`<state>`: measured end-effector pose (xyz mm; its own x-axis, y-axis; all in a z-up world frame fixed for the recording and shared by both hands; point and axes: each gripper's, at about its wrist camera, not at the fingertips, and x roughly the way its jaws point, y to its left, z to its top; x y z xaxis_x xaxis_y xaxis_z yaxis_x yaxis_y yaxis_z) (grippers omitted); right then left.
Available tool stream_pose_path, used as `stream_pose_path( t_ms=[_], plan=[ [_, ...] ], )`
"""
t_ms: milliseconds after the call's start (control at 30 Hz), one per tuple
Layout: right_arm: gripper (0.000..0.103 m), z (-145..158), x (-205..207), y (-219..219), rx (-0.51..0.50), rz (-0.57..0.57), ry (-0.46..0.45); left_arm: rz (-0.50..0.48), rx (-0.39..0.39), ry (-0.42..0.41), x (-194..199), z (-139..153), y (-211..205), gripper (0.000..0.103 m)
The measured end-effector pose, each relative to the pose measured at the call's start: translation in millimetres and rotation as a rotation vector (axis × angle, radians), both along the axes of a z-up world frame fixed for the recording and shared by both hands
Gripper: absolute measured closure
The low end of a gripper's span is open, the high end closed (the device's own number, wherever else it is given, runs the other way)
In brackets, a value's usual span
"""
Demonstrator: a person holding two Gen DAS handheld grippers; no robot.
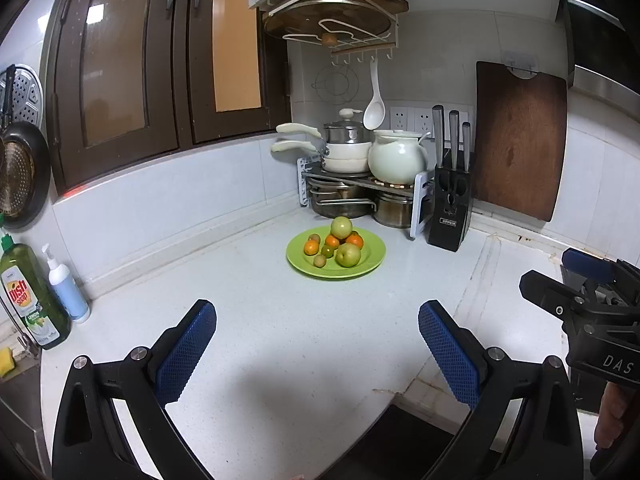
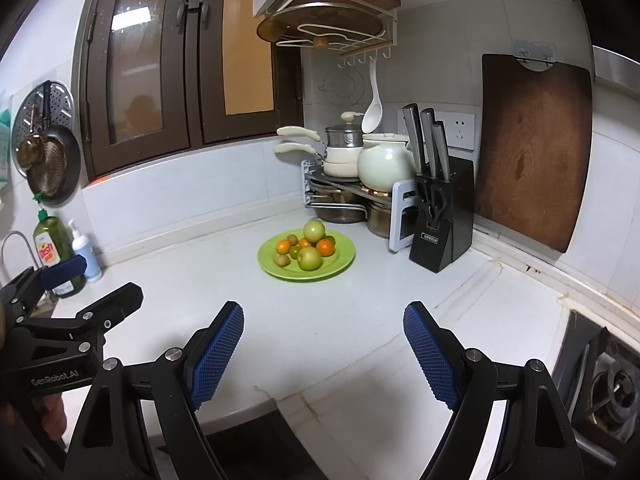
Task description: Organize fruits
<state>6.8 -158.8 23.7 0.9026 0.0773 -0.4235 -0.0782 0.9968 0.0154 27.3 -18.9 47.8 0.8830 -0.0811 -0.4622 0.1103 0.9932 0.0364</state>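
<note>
A green plate (image 1: 372,262) (image 2: 344,260) sits on the white counter in the corner. It holds several fruits: two yellow-green apples (image 1: 347,255) (image 2: 309,258), oranges (image 1: 311,247) (image 2: 283,246) and small brown kiwis (image 1: 319,261) (image 2: 282,260). One apple (image 1: 341,227) (image 2: 313,231) rests on top of the pile. My left gripper (image 1: 318,312) is open and empty, well short of the plate. My right gripper (image 2: 323,314) is open and empty, also short of the plate. Each gripper shows at the edge of the other's view.
A black knife block (image 1: 450,204) (image 2: 438,216) and a rack of pots (image 1: 352,184) (image 2: 348,184) stand behind the plate. A wooden cutting board (image 1: 520,140) leans on the right wall. Dish soap (image 1: 28,292) and a pump bottle (image 1: 66,286) stand at the left; a stove burner (image 2: 612,392) is at the right.
</note>
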Motion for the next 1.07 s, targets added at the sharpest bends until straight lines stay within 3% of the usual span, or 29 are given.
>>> stream_pose_path(
  t_ms=[1067],
  plan=[
    [0.02,0.1,-0.9,1.0,0.002,-0.002,0.001,-0.004,-0.011,-0.004,-0.2,2.1,-3.2,0.0]
  ],
)
